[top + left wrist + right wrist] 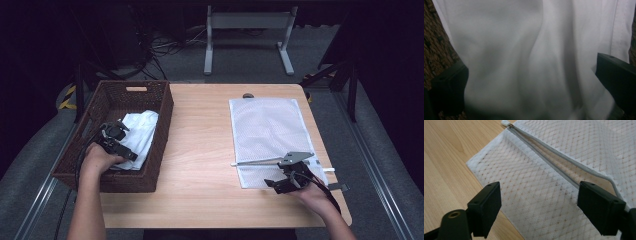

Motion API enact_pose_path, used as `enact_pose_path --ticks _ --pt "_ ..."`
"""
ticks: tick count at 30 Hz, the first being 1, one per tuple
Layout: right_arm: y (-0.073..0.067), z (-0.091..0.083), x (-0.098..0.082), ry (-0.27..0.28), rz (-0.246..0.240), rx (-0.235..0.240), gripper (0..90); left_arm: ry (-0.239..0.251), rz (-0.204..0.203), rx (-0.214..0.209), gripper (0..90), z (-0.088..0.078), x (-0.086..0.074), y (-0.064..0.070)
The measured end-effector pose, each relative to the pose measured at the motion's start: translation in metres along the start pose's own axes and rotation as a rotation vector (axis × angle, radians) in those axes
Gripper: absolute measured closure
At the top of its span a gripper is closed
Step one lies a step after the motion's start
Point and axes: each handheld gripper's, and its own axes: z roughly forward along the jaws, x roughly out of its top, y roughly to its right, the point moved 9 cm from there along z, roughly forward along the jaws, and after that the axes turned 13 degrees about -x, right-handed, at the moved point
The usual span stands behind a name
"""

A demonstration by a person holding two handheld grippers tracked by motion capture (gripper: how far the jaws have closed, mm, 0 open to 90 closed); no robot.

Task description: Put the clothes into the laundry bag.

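A white cloth [139,132] lies crumpled in the brown wicker basket [159,145] at the table's [200,150] left edge. The left gripper [116,136] reaches down inside the basket over it, jaws spread wide with the cloth's folds [529,62] between them, not clamped; the woven wall [436,47] stands close on both sides. Well apart, on the right half of the table, a white mesh bag [267,130] lies flat with its zipper [554,160] partly open. The right gripper [287,181] hovers at the bag's near edge, jaws wide apart and holding nothing. Beyond the table stand a grey frame [247,35] and floor cables [170,47].
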Motion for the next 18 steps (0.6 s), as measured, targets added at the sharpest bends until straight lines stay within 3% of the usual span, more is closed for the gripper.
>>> enact_pose_path --ticks 8,18 --pt "-0.0006 0.0009 -0.0012 -0.006 -0.009 0.005 19.9 -0.017 -0.014 -0.003 6.9 0.0014 -0.002 0.0008" --pt "-0.0023 0.0013 -0.0016 -0.013 -0.014 0.007 20.0 -0.016 -0.03 -0.054 35.0 -0.0038 -0.0025 0.0071"
